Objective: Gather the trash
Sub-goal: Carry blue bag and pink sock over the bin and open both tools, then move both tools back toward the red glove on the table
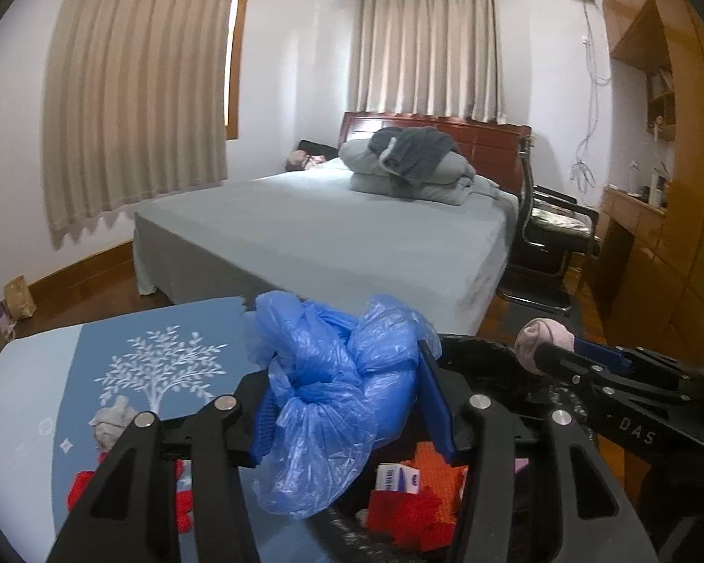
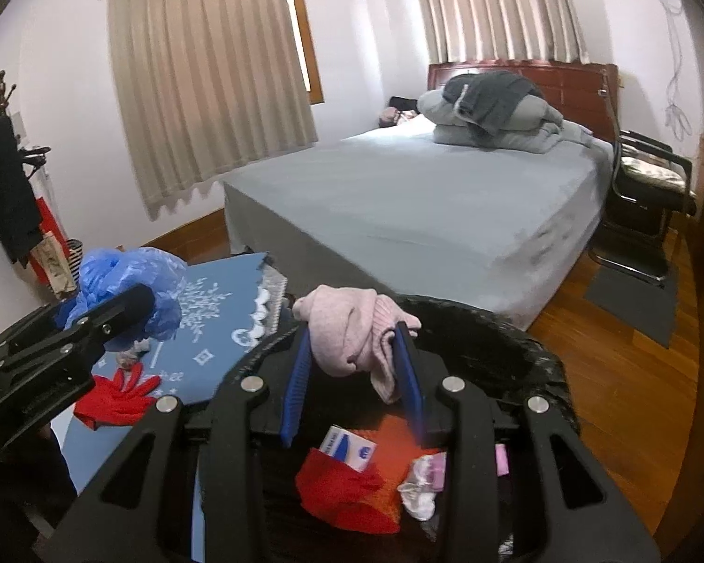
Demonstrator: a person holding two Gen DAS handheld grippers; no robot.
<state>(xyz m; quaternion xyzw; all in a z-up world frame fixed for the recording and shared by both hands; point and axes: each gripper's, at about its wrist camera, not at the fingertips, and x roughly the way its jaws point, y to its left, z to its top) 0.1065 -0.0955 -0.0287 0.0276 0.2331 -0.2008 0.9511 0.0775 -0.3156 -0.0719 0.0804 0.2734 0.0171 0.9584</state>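
Crinkly blue plastic bag [image 1: 333, 394] fills left claw [image 1: 352, 399].

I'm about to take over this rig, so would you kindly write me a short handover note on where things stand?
Left gripper: jaws shut on the crumpled blue plastic bag, held near the bin's rim.
Right gripper: jaws shut on the pink knitted cloth, above the black-lined bin.
Done: a small white-and-blue box and red items already lie in the bin.
Left: drop both loads in, then fetch the red glove and the small grey wad from the blue mat.
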